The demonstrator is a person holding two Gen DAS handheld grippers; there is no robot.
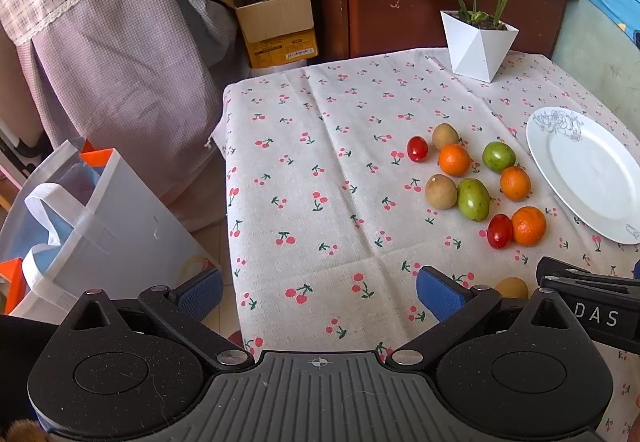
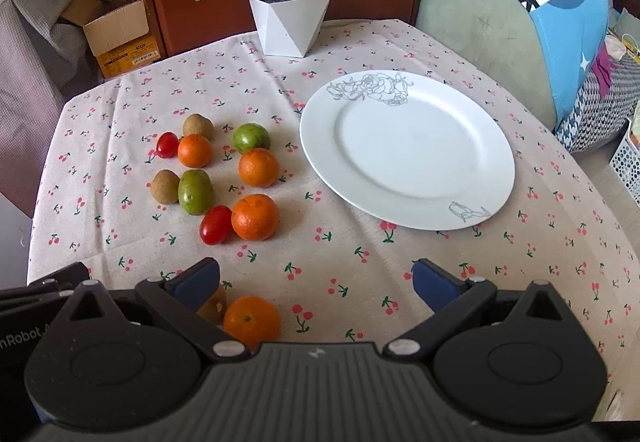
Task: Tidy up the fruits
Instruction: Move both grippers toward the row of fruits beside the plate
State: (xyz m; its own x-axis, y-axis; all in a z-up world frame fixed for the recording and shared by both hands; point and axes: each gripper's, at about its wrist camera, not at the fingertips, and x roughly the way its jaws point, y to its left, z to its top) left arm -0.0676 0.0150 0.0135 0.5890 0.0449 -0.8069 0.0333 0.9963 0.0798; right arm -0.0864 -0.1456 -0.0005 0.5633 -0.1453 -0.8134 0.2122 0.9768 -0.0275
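Gaping wide, both empty — left tool [image 1: 320,292], right tool [image 2: 316,284] — near glossy round plate [image 2: 406,149].

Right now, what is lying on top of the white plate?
Nothing lies on the white plate; only its grey flower drawings show on the rim. All the fruits sit on the cherry tablecloth beside it. What is under the plate is covered.

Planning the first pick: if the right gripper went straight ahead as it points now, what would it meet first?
Probably bare tablecloth, then the near rim of the white plate. The right gripper is open; the fruits lie left of its line, though depth is unclear.
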